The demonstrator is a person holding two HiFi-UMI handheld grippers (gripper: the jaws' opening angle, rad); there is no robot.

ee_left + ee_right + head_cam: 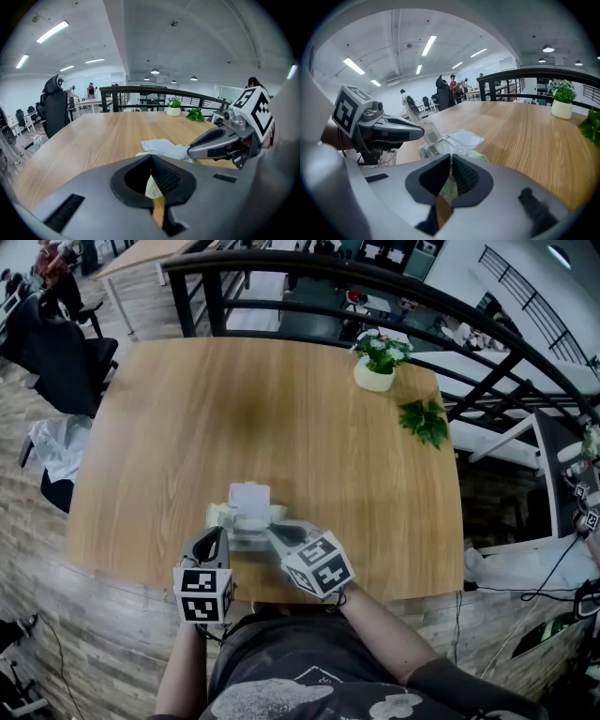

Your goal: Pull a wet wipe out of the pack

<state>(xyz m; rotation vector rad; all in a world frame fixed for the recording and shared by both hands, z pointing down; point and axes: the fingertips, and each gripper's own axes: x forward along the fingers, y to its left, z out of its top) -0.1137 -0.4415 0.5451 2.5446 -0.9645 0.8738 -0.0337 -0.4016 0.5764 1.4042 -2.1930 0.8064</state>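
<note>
Wooden tabletop (281, 409) fills most of what we see from above, with a dark railing (375, 277) running behind it. The wet wipe pack (246, 521), pale green, lies close to the table edge nearest us. Its white lid (249, 497) is flipped open on the pack's far side.

Just left of the pack is our left gripper (219, 536), tips at the pack's left edge. Along its own jaws we see the pads drawn together until the tips meet. A sliver of the pack's pale green shows in the narrow gap behind them. We cannot tell whether anything is pinched there.

At the pack's near right is our right gripper (274, 536), angled in over the pack's top, near its opening. Its jaws are closed down to a thin slit with pale green behind it. We cannot make out a wipe caught between them.

Far beyond the pack and to its right stands a small potted plant (377, 360) in a white pot. A loose green sprig (424, 420) lies nearer the pack than that pot, also to its right. Well to the pack's left, off the table, is a dark office chair (56, 352).
</note>
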